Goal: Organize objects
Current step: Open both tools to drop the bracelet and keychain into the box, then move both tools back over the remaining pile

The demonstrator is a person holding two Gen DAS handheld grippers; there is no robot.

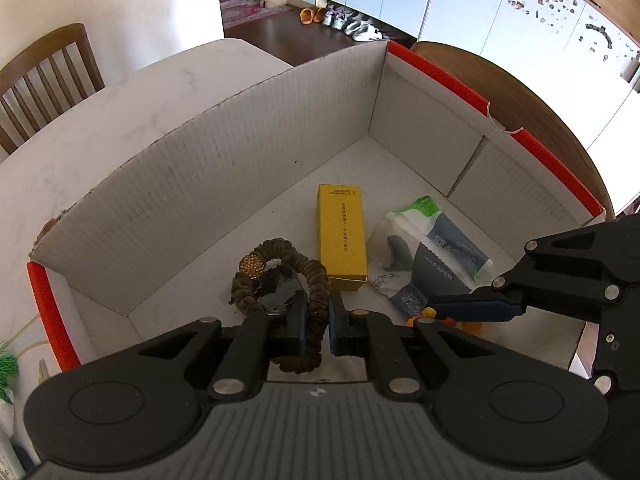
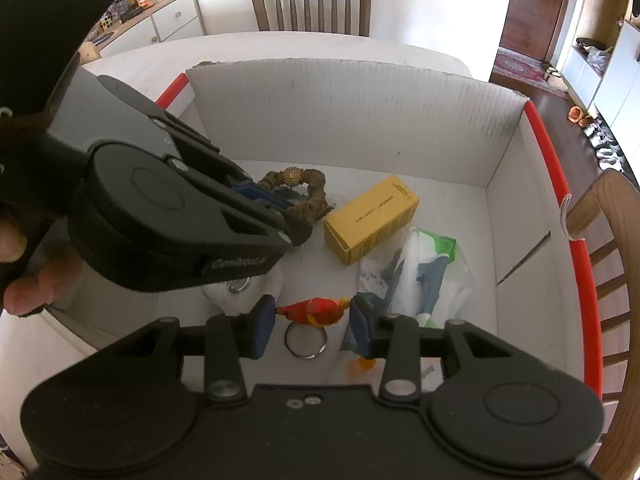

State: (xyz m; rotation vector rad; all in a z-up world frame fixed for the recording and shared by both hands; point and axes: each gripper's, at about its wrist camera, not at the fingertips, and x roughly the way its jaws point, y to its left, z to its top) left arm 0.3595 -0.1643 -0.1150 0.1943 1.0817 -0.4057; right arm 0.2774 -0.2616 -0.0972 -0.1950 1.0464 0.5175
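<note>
A white cardboard box (image 1: 240, 168) with red edges sits on the table. Inside lie a brown scrunchie (image 1: 280, 276) with a gold bead, a yellow carton (image 1: 342, 236), a tissue pack (image 1: 436, 256) and a red-and-yellow bird keychain (image 2: 316, 310) with a metal ring (image 2: 306, 344). My left gripper (image 1: 318, 320) is shut on the brown scrunchie low inside the box; it also shows in the right wrist view (image 2: 276, 204). My right gripper (image 2: 312, 320) is open, its fingers on either side of the bird keychain; its fingers (image 1: 472, 306) show at the right of the left wrist view.
The box stands on a white marble table (image 1: 120, 104). Wooden chairs (image 2: 312, 4) stand around it, one also at the right (image 2: 608, 240). A white cloth item (image 2: 240, 292) lies in the box under the left gripper. A cabinet (image 2: 160, 20) stands at the back left.
</note>
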